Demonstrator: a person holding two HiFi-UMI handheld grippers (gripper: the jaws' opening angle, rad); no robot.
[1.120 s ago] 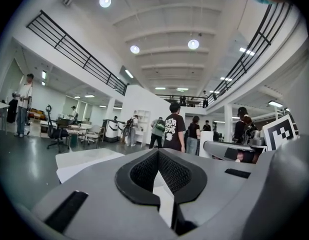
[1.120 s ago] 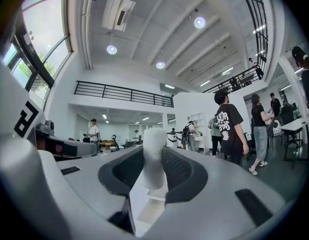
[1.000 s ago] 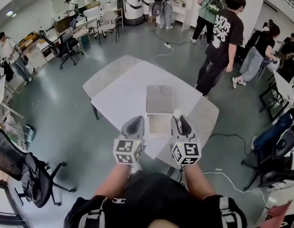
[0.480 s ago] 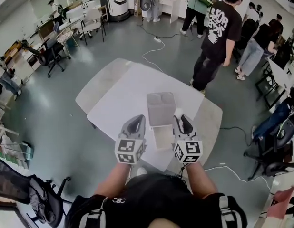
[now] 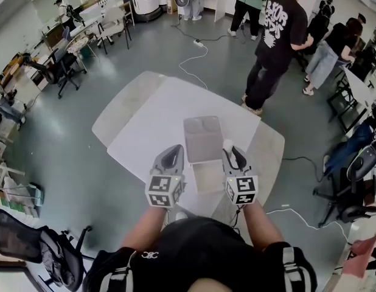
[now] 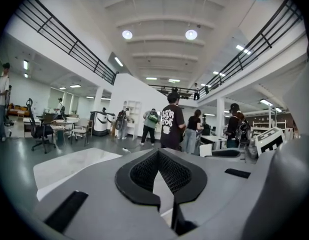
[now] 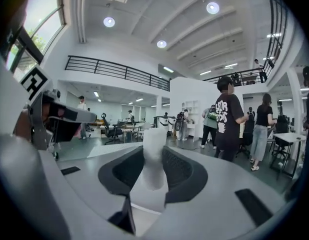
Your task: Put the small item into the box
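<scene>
An open box (image 5: 207, 176) stands on the white table (image 5: 151, 126), its grey lid (image 5: 203, 137) folded back on the far side. My right gripper (image 5: 234, 156) hovers at the box's right edge, shut on a small white cylindrical item (image 5: 227, 145) that sticks up between the jaws. In the right gripper view that item (image 7: 154, 154) stands upright between the dark pads of the right gripper (image 7: 153, 171). My left gripper (image 5: 170, 159) hangs at the box's left edge. In the left gripper view the left gripper (image 6: 159, 156) has its pads together, with nothing between them.
A person in a black T-shirt (image 5: 279, 38) stands just past the table's far right corner, with others behind. A white cable (image 5: 191, 62) snakes over the floor beyond the table. An office chair (image 5: 30, 248) sits at the lower left, and another cable (image 5: 285, 212) lies to the right.
Both grippers keep their places beside the box, the right still gripping the white item. The head view has drifted, so the table and the people sit slightly higher in the picture.
</scene>
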